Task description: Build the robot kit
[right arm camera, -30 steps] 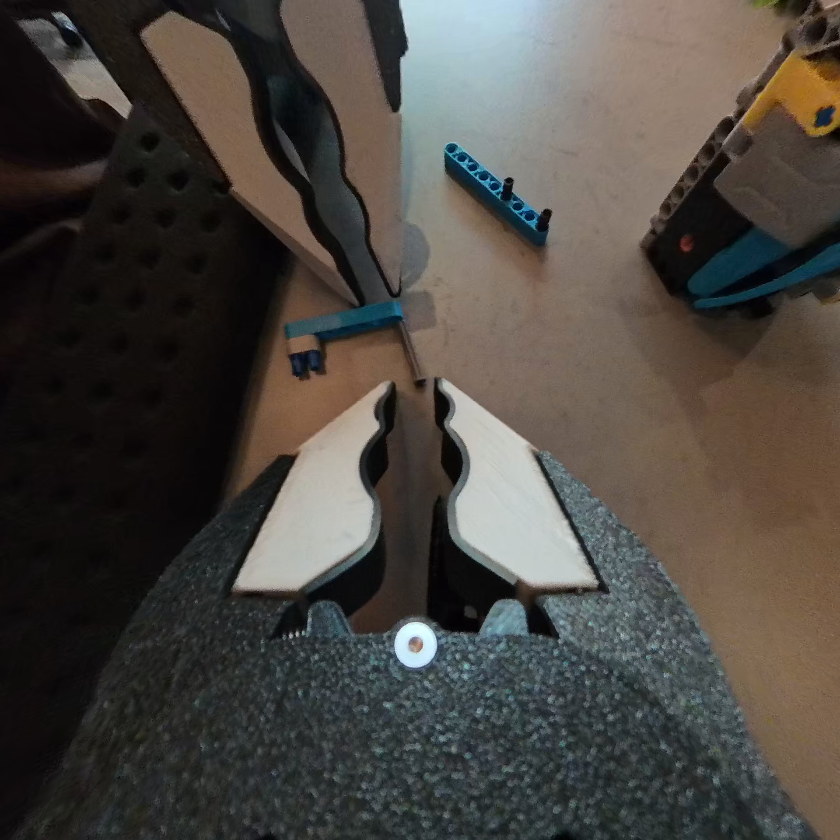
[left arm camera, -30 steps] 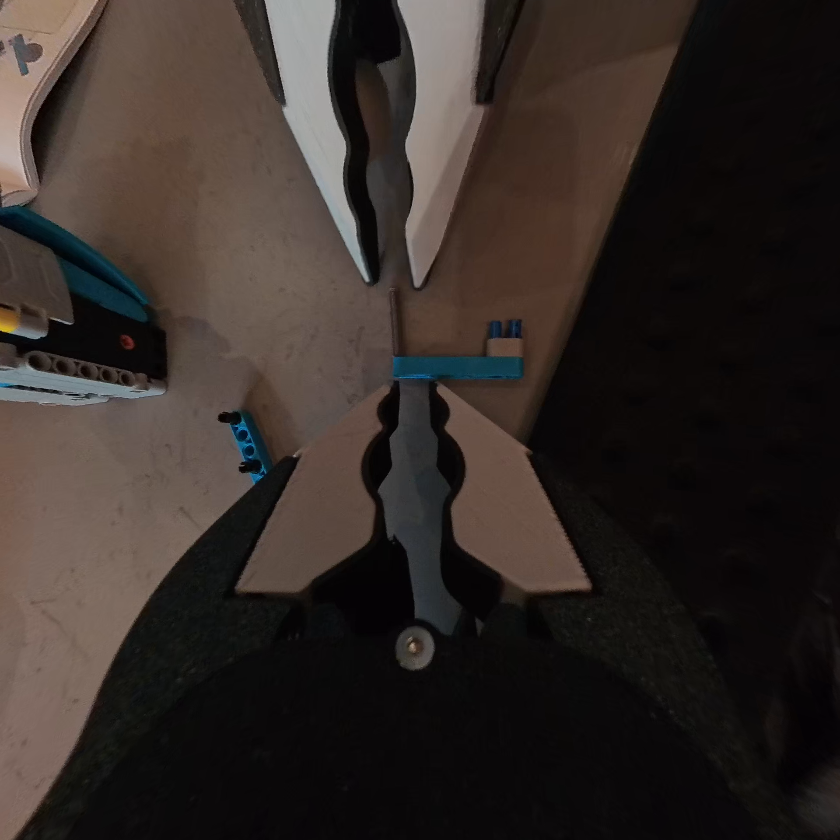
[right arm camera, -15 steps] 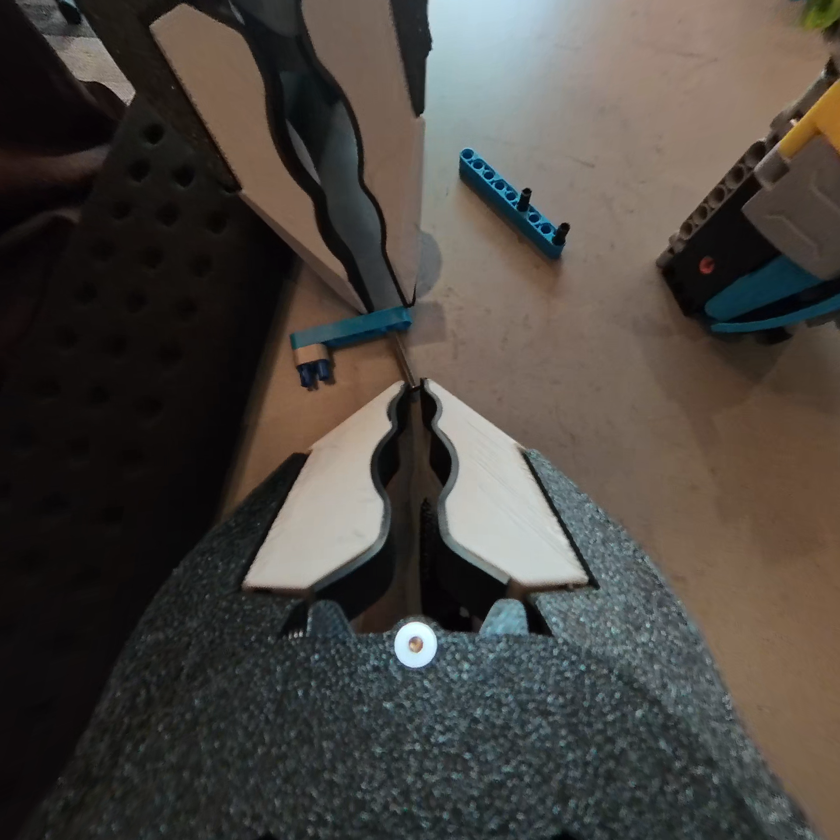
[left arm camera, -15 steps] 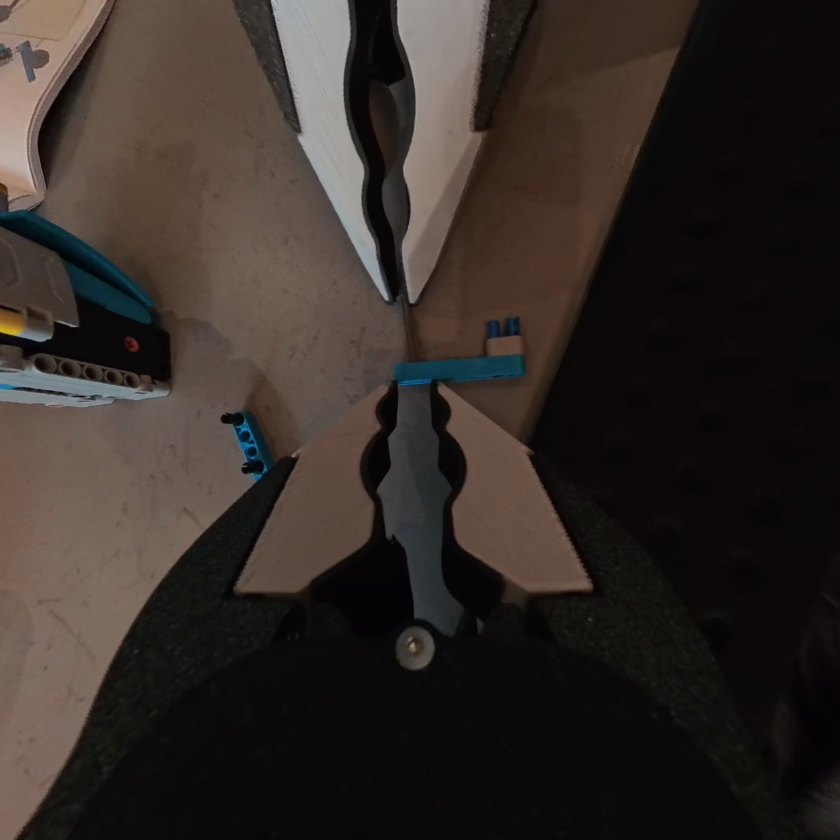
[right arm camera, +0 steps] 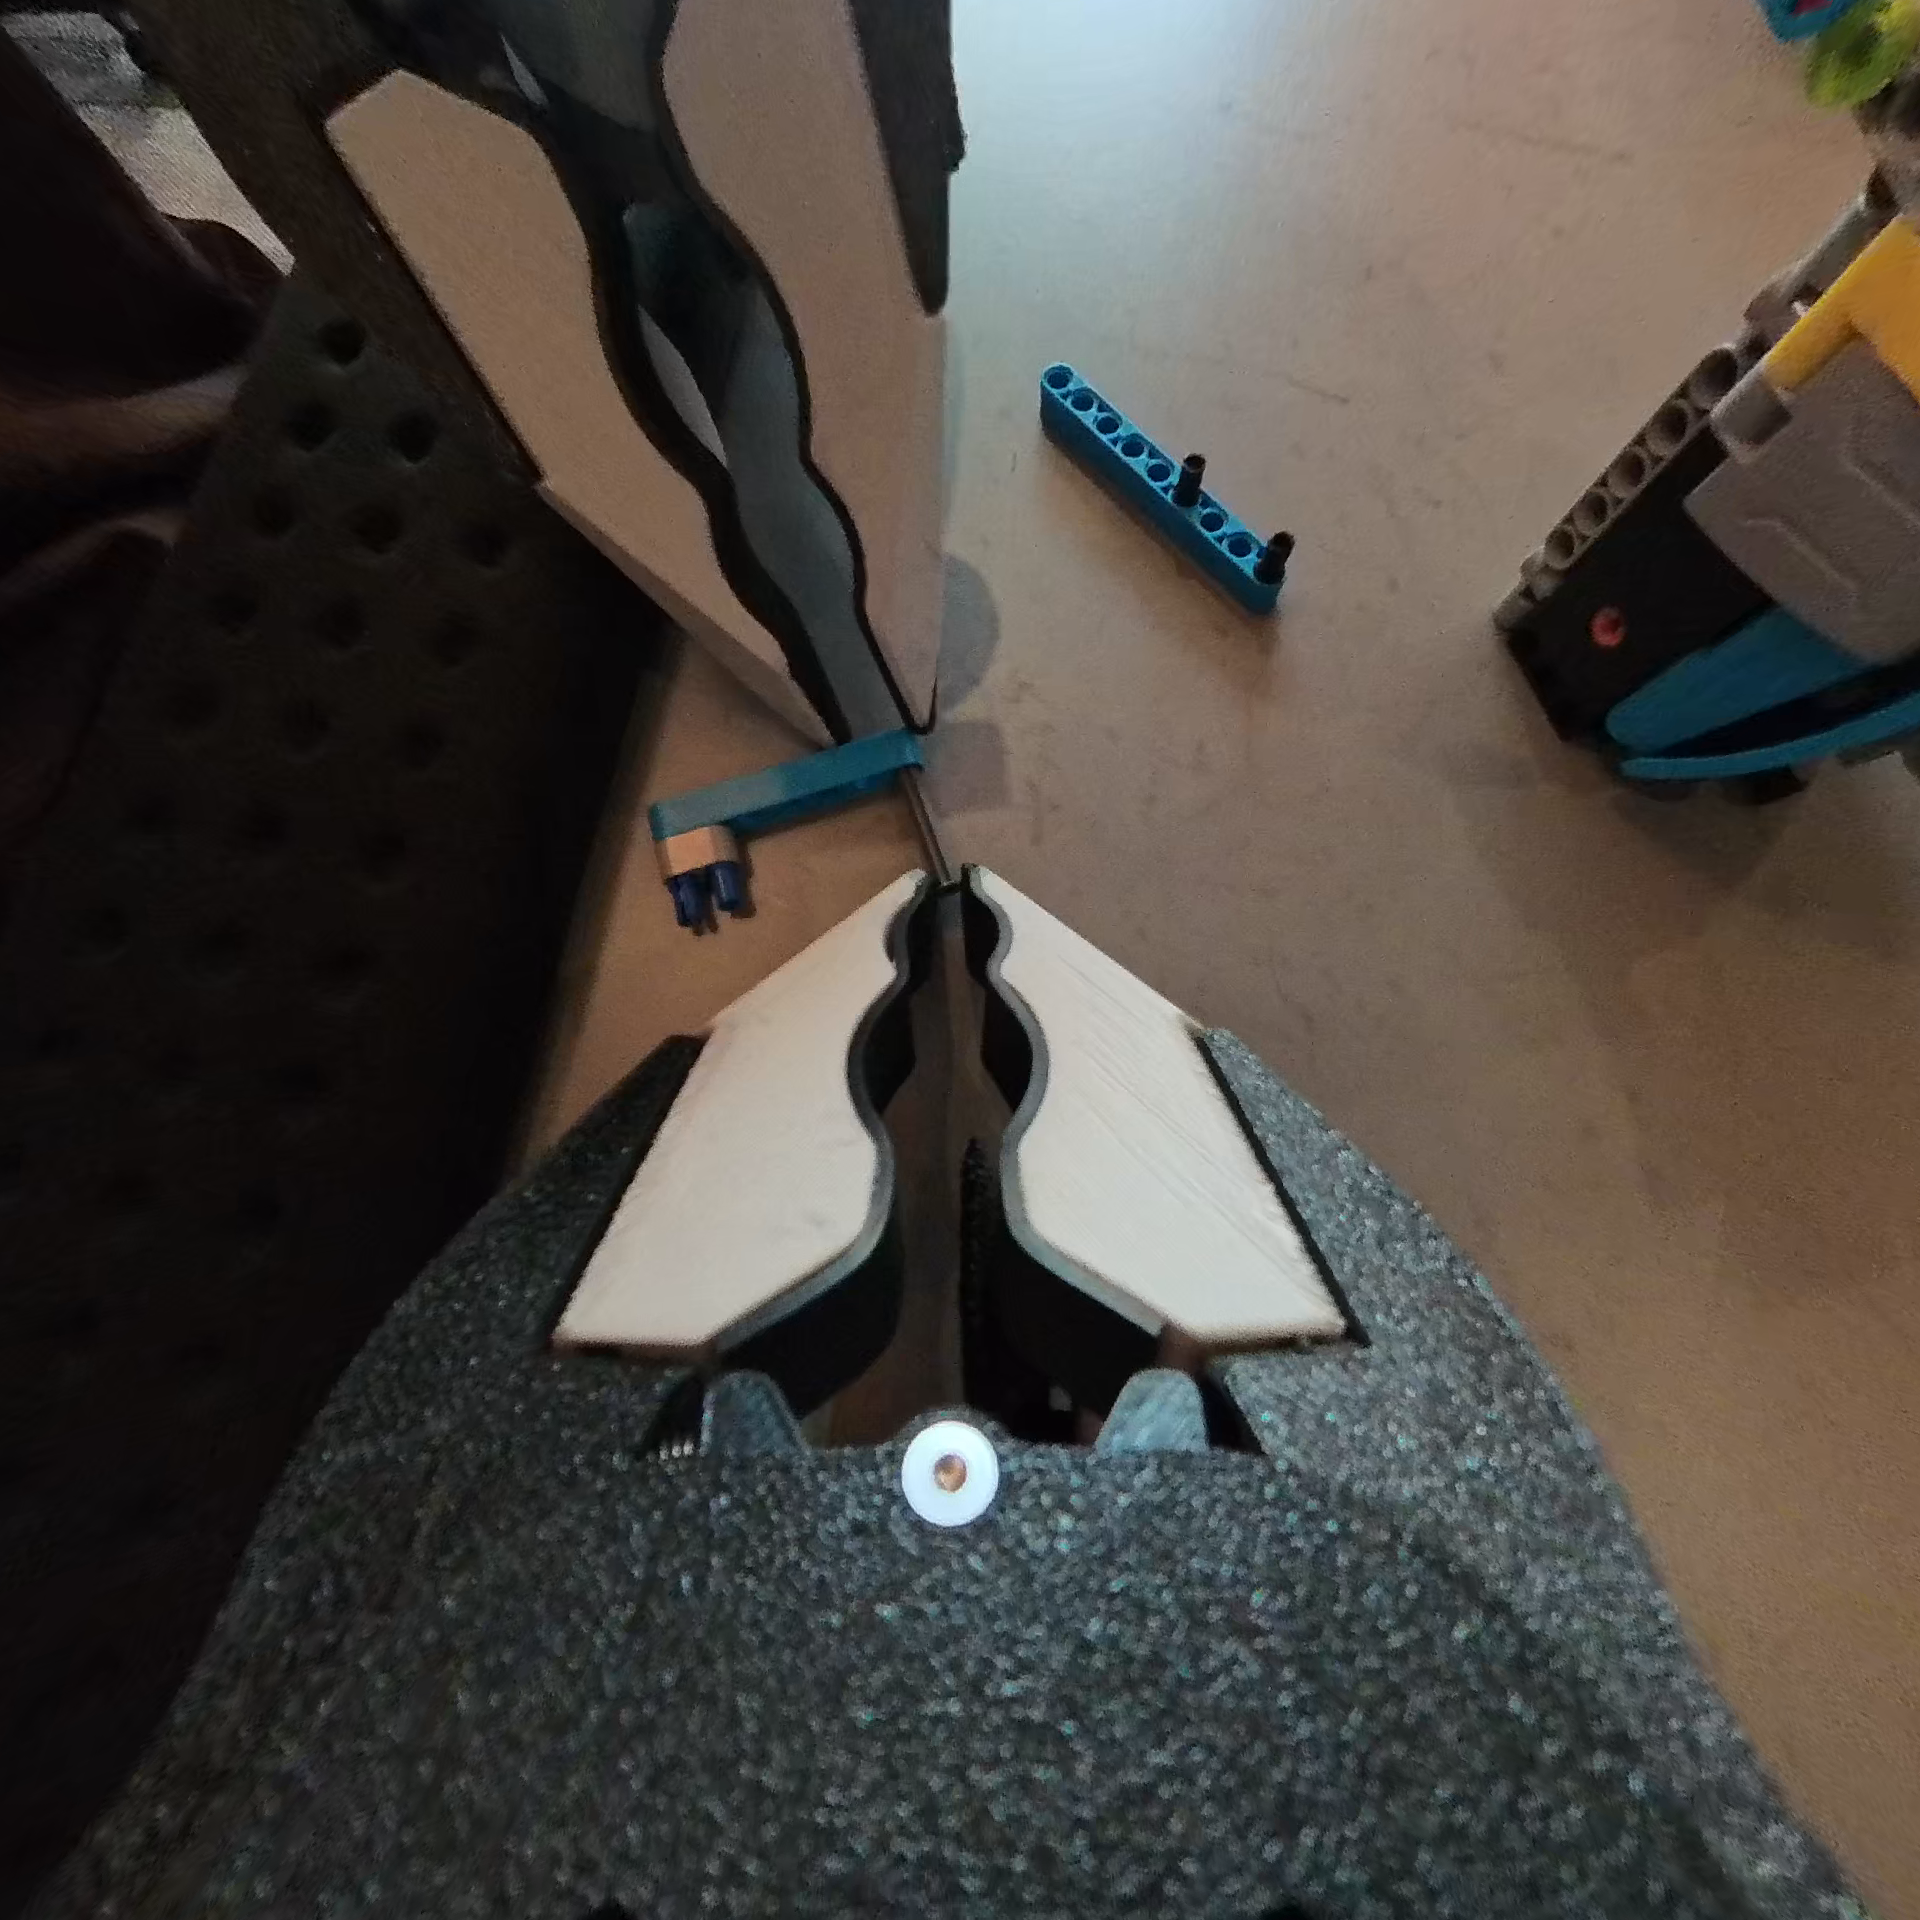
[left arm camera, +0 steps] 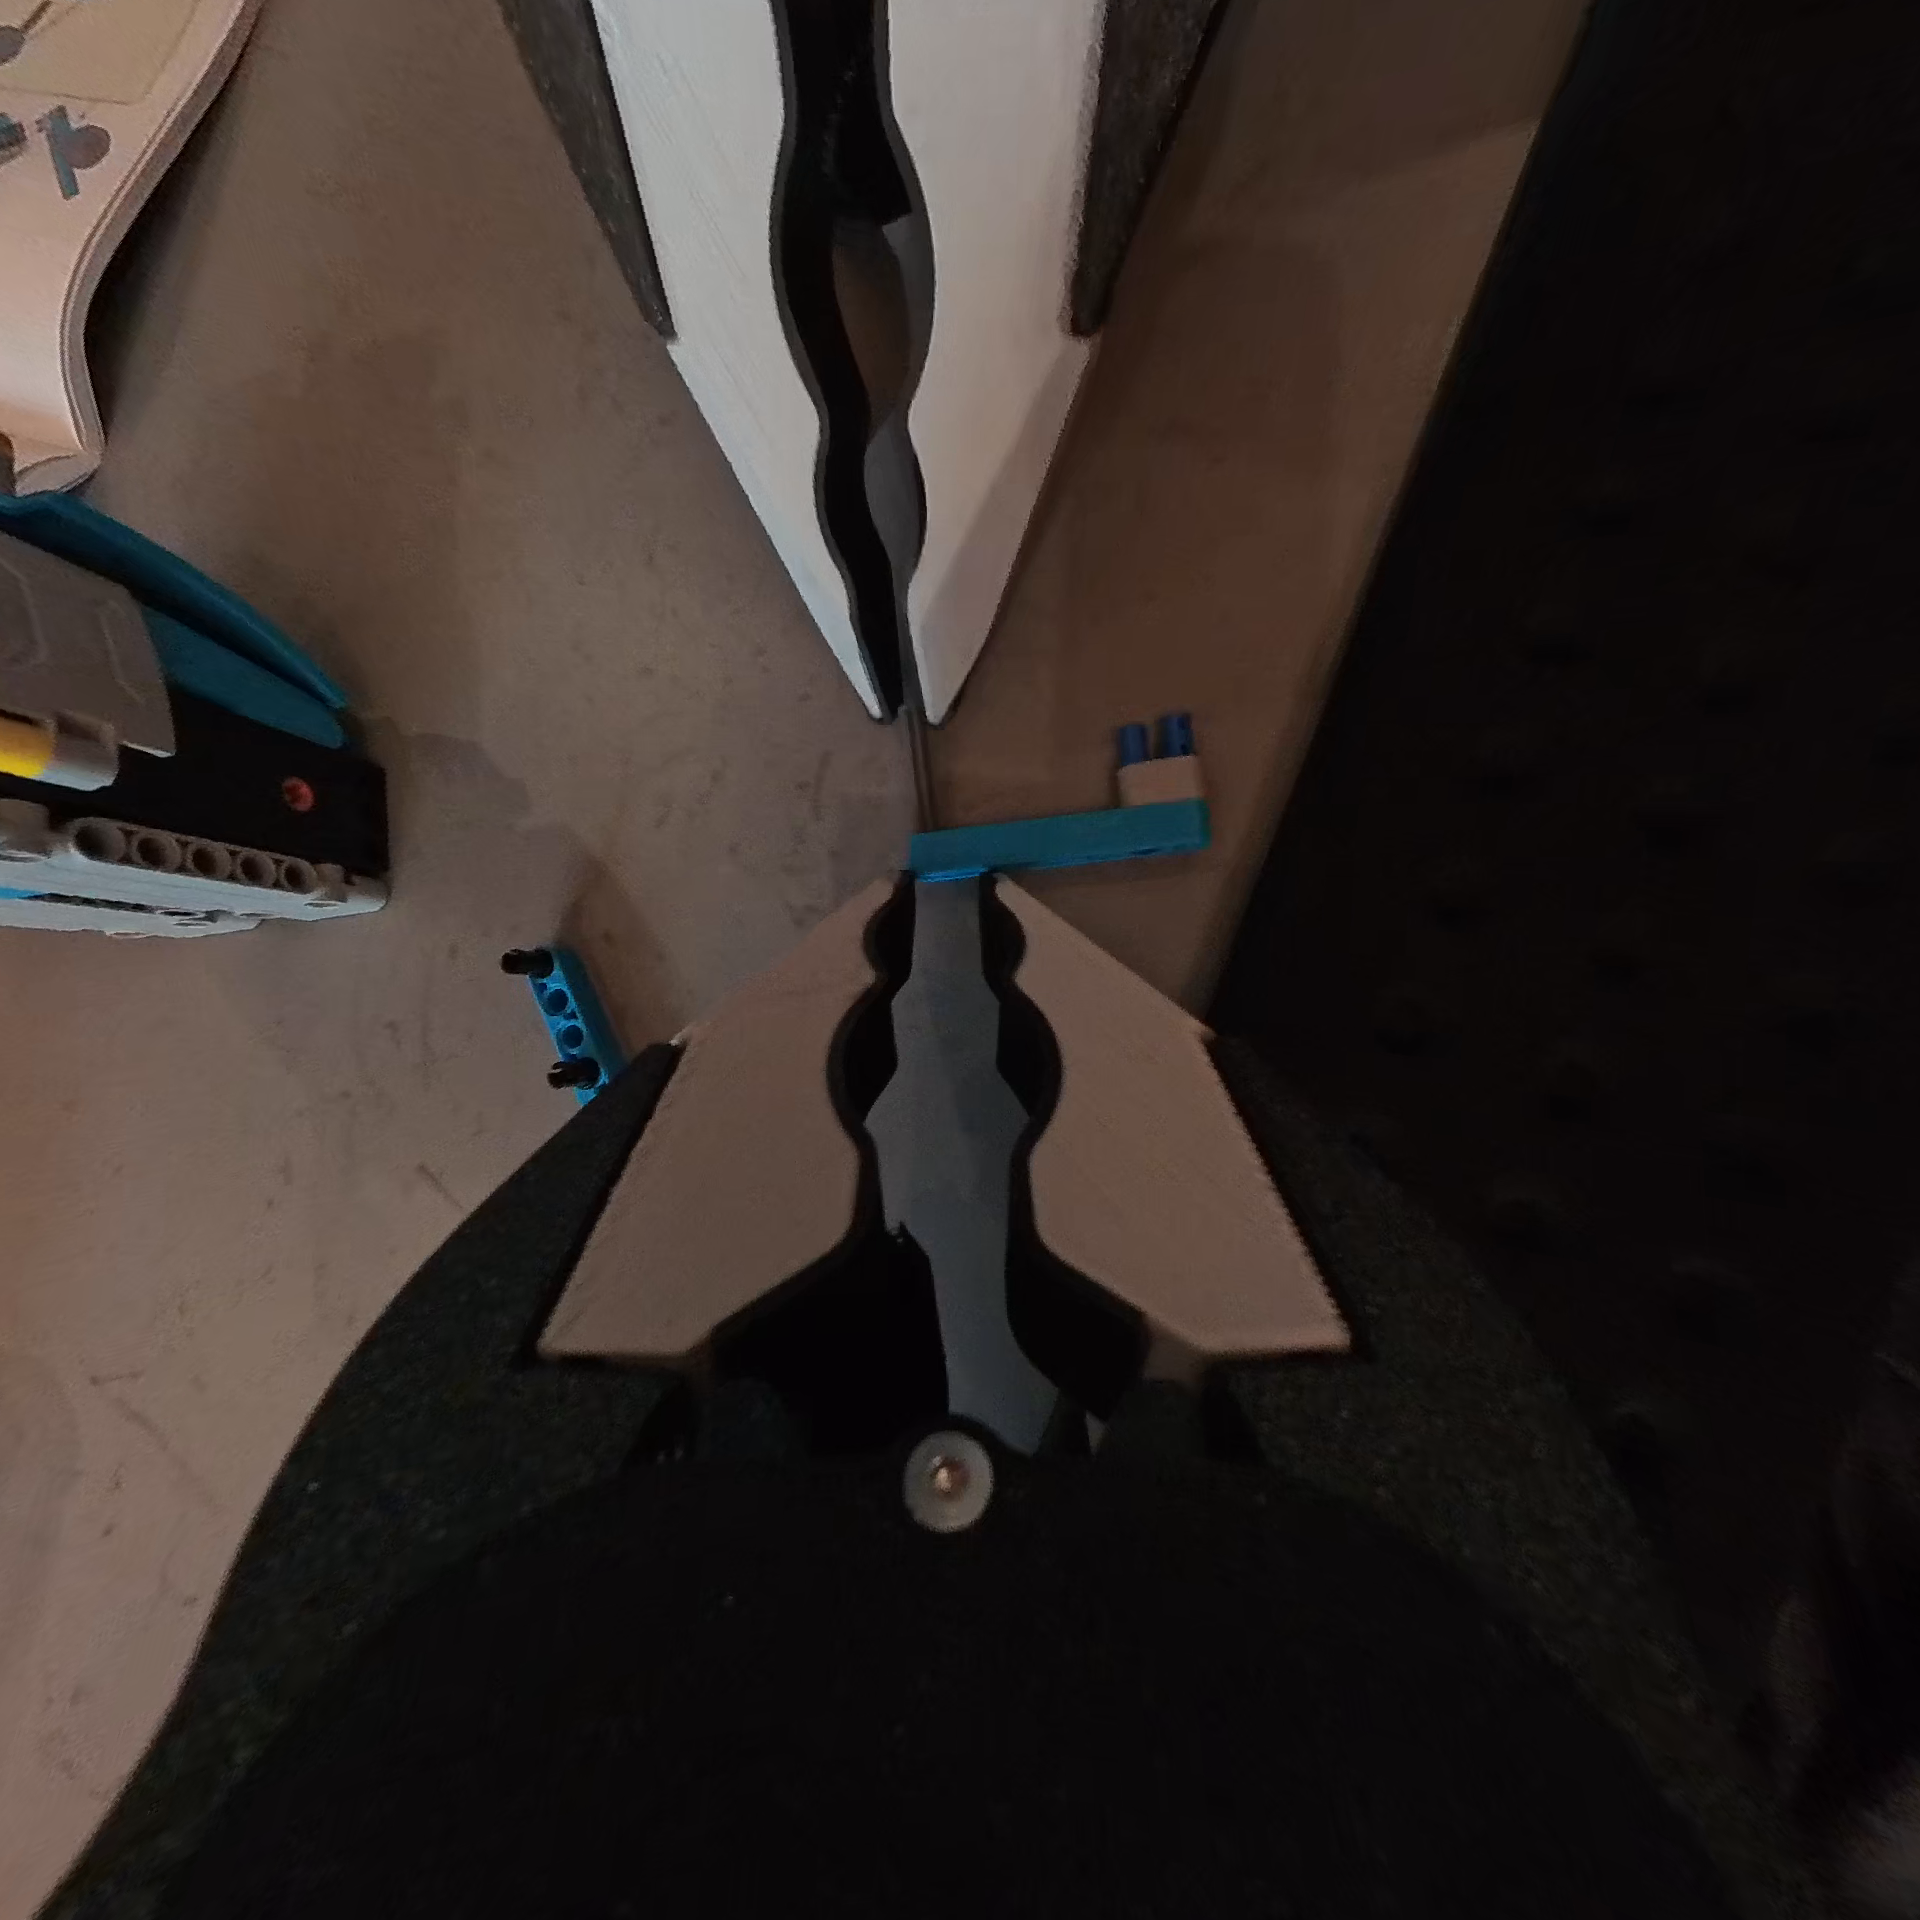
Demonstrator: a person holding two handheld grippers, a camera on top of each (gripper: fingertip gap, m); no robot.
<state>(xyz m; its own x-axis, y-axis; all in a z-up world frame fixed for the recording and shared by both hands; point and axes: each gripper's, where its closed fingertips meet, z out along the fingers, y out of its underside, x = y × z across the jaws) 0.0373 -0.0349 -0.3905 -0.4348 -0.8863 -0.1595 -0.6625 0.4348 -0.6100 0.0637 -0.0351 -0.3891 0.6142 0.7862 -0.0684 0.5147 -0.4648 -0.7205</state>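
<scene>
My left gripper (left arm camera: 945,883) is shut on one end of a short teal beam (left arm camera: 1060,836), held just above the tan table (left arm camera: 520,520). The beam's far end carries a tan connector with two dark blue pins (left arm camera: 1155,764). A thin dark axle (left arm camera: 920,764) sticks out of the gripped end. My right gripper (right arm camera: 948,878) faces the left gripper and is shut on the axle's (right arm camera: 928,826) free end. In the right wrist view the left gripper (right arm camera: 883,727) comes from above, holding the beam (right arm camera: 800,790). In the left wrist view the right gripper (left arm camera: 906,715) comes from above.
A longer blue beam with holes and two black pins (right arm camera: 1158,488) lies on the table. A built model in black, grey, teal and yellow (right arm camera: 1714,603) stands beyond it. A booklet (left arm camera: 62,260) lies by the model. A dark perforated mat (right arm camera: 260,831) borders the table edge. Less than 4 cm separates the two grippers' tips.
My right gripper was open and short of the axle. It has moved forward and shut on the axle's end. My left gripper has kept hold of the teal beam.
</scene>
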